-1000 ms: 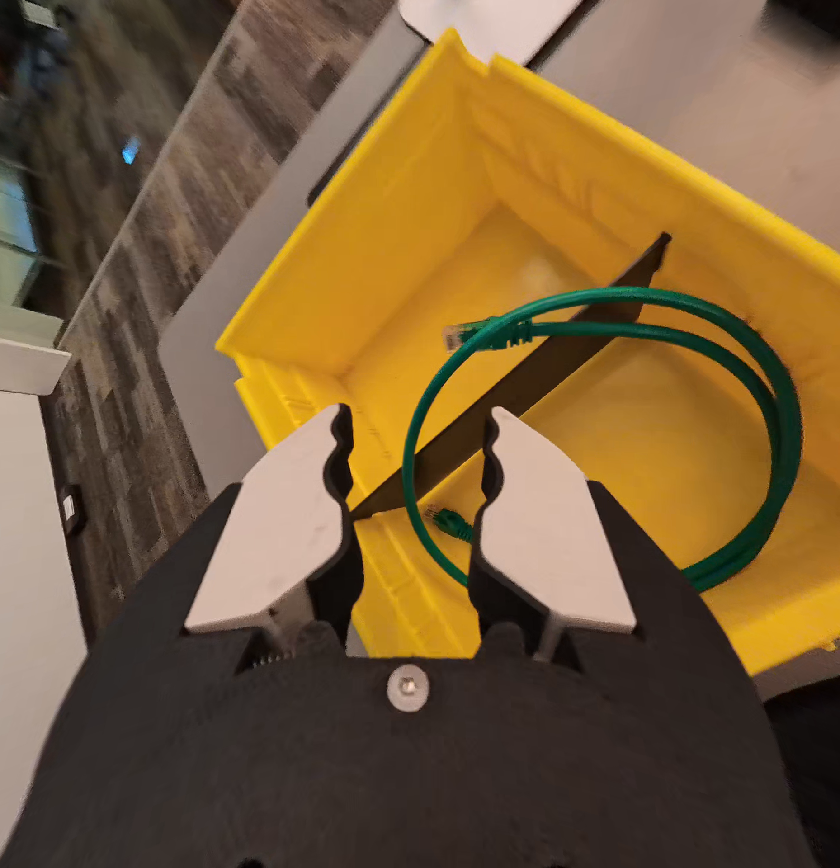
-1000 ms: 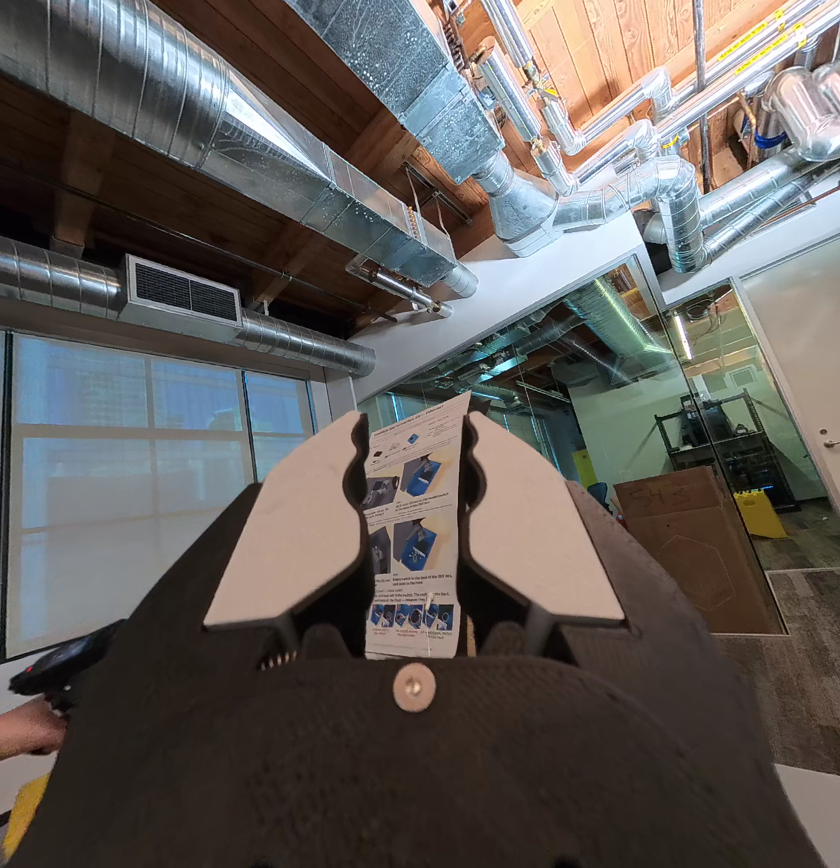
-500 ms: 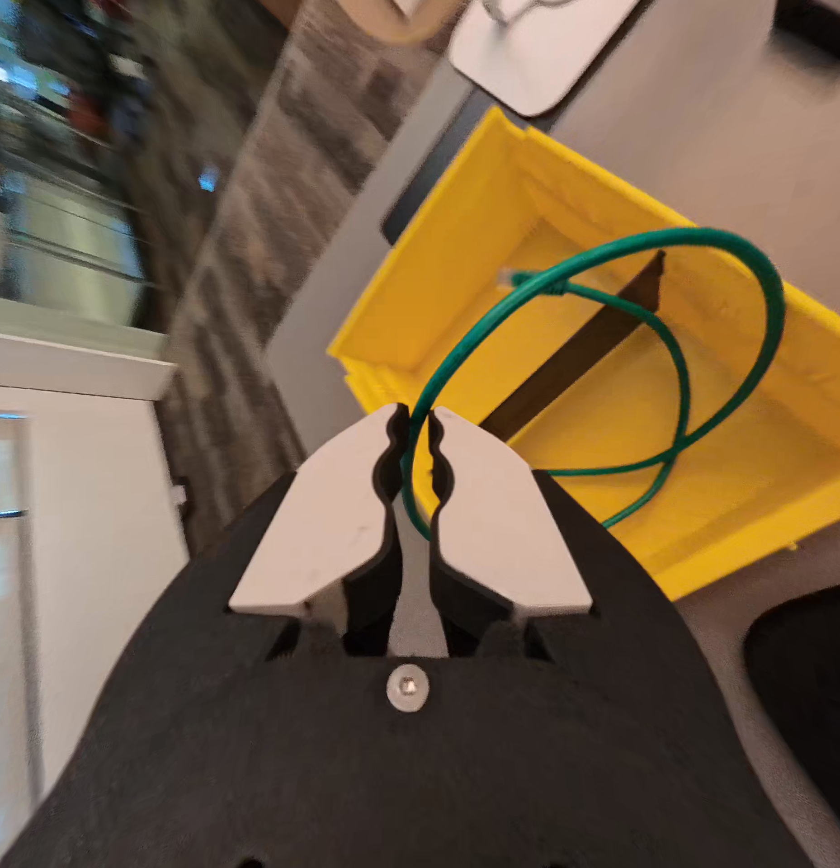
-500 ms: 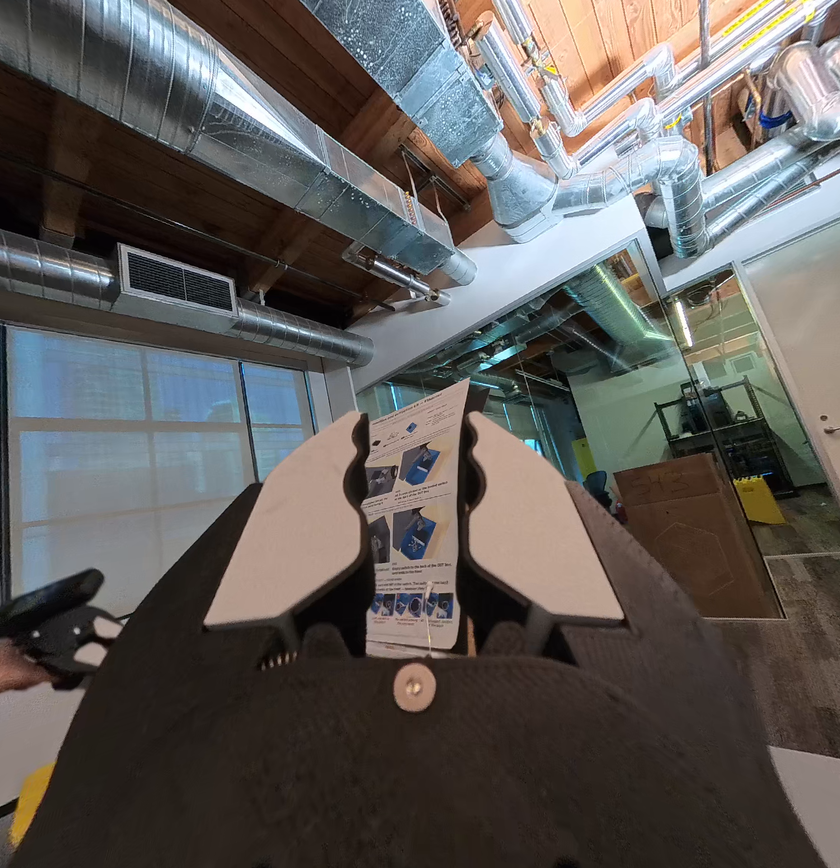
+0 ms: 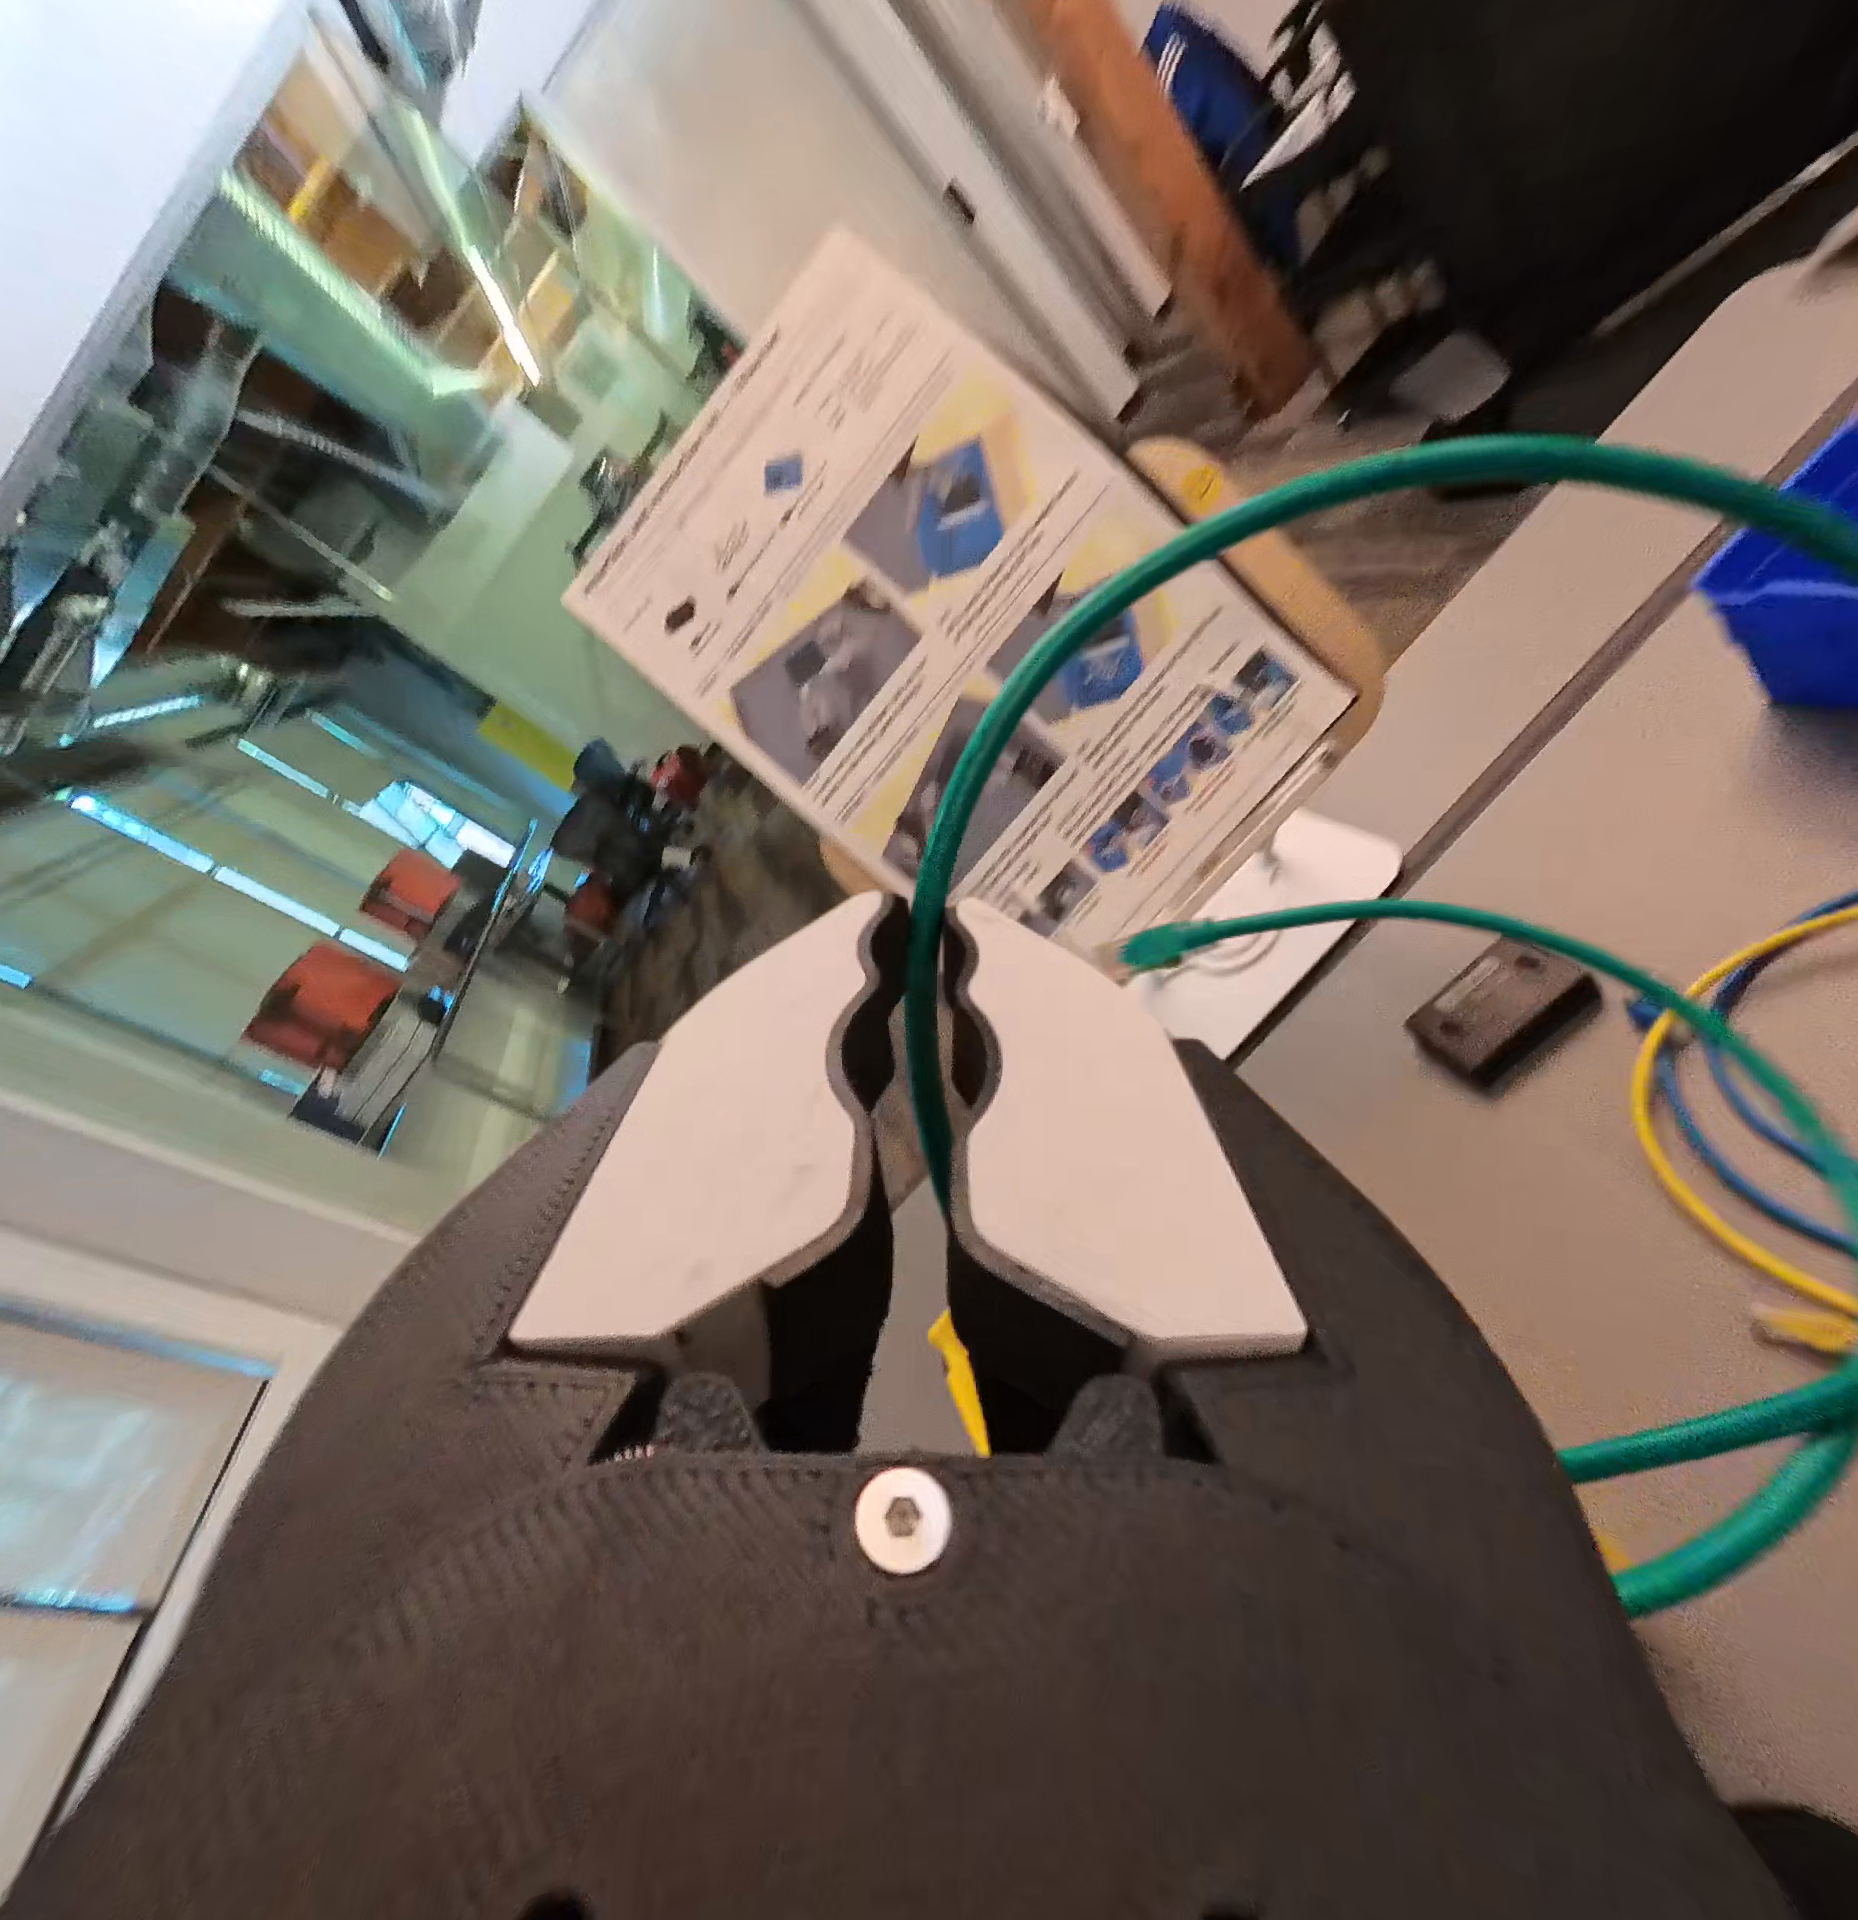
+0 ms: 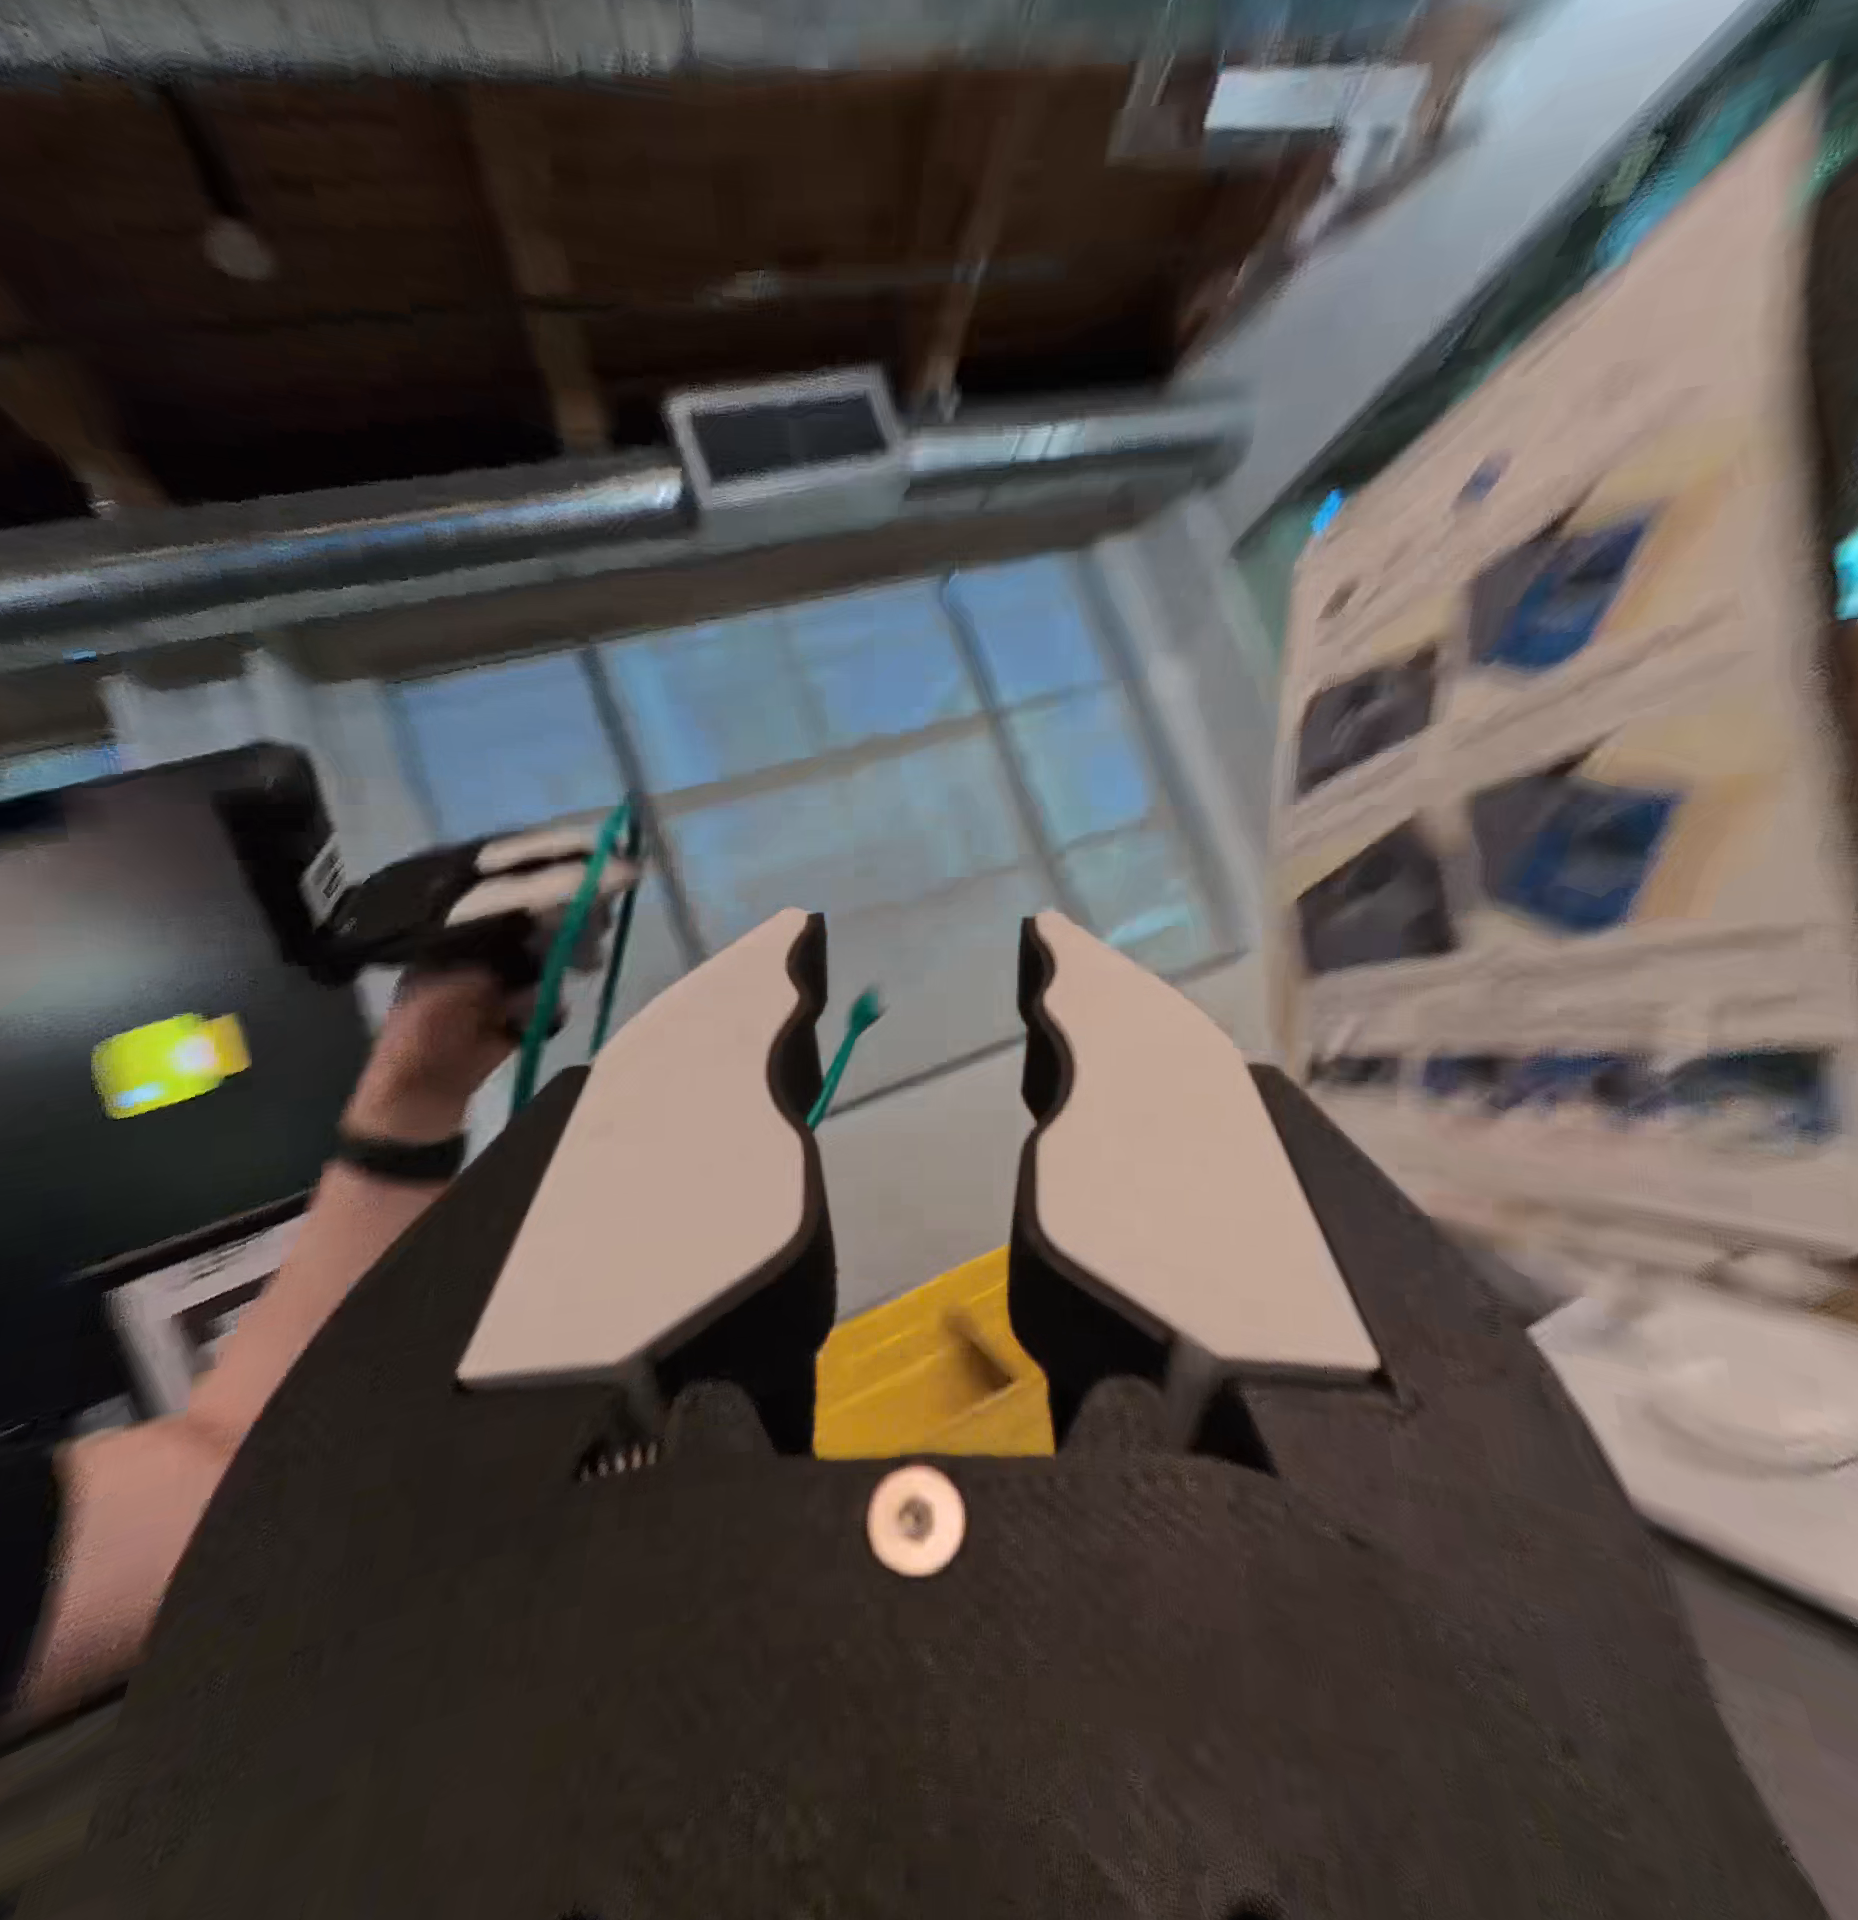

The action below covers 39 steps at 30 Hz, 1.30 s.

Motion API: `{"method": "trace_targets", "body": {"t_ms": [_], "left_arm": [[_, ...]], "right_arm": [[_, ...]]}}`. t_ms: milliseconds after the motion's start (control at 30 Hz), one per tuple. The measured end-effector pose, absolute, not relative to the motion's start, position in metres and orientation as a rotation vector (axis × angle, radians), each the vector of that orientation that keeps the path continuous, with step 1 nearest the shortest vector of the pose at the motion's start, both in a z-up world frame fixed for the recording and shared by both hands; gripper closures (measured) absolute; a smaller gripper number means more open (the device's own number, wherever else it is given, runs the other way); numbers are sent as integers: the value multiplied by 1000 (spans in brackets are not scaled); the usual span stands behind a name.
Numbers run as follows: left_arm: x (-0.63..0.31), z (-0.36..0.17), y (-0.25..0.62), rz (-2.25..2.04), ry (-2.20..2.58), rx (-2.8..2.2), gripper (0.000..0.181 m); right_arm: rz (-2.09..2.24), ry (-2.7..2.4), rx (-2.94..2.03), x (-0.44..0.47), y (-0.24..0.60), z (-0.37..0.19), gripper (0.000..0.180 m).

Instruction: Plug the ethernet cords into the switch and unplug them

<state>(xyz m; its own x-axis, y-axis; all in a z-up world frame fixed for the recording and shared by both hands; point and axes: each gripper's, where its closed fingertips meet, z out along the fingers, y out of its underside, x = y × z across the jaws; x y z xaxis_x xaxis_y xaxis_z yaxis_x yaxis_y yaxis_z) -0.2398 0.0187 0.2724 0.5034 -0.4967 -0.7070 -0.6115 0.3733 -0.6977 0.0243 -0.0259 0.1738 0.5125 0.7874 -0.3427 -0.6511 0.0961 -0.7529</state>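
Note:
My left gripper (image 5: 920, 997) is shut on a green ethernet cord (image 5: 1008, 727), pinched between the fingertips and held in the air. The cord loops up and to the right; one plug end (image 5: 1148, 951) hangs free just right of the fingers. My right gripper (image 6: 923, 935) is open and empty. In the right wrist view, which is blurred, the left gripper (image 6: 530, 883) is at the left with the green cord (image 6: 577, 945) hanging from it, and a green plug end (image 6: 860, 1013) shows between my right fingers. A small black box (image 5: 1501, 1003) lies flat on the grey table.
Yellow and blue cords (image 5: 1673, 1101) lie loose on the table at right, beyond them a blue bin (image 5: 1818, 592). A printed sheet on a white stand (image 5: 966, 634) stands behind. The yellow bin (image 6: 925, 1361) is below the right gripper. A person's arm (image 6: 385, 1122) and a dark screen (image 6: 125, 935) are at left. Some 30 cm of space lies between my two pairs of fingers.
My left gripper shut on the green cord and lifted it out of the yellow bin, swinging up toward the table. My right gripper swung from the ceiling down and left toward the left gripper.

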Motion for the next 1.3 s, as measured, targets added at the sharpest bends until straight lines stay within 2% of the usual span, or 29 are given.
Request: {"method": "trace_targets", "body": {"t_ms": [100,233,333,733,767,833,867,900,967,1000,1033,1100,1167,1300], "left_arm": [[-210,273,8,-26,1147,-1227,176],[-187,267,3,-105,1175,-1219,176],[-176,263,3,-86,1198,-1213,175],[-160,254,-3,-62,1258,-1205,175],[-158,250,-6,-88,1282,-1212,175],[-154,232,-16,-186,1371,-1271,175],[-153,220,-26,-286,1428,-1315,171],[-152,210,-38,-415,1471,-1352,154],[-157,202,-56,-661,1494,-1409,122],[-162,202,-57,-743,1461,-1418,113],[-169,204,-54,-805,1405,-1413,110],[-183,200,-39,-894,1265,-1424,120],[-188,186,-35,-1058,1188,-1451,121],[-178,158,-46,-1392,1151,-1458,119]], "right_arm": [[1325,-249,-1129,-32,-17,150,136],[1500,-102,-1005,-31,-14,152,139],[1607,-120,-1096,-48,-10,141,138],[1508,-75,-1528,-99,20,66,129],[1519,-83,-1517,-100,20,66,133],[1608,-142,-1461,-101,11,74,171],[1637,-158,-1434,-99,8,80,174],[1628,-208,-1391,-95,3,89,174],[1407,-395,-1375,-91,-6,99,174],[1193,-497,-1372,-88,-9,102,174],[955,-590,-1342,-85,-12,107,174],[512,-748,-1210,-85,-25,121,174],[184,-858,-1080,-89,-40,130,174],[-91,-947,-888,-101,-61,136,174]]}}
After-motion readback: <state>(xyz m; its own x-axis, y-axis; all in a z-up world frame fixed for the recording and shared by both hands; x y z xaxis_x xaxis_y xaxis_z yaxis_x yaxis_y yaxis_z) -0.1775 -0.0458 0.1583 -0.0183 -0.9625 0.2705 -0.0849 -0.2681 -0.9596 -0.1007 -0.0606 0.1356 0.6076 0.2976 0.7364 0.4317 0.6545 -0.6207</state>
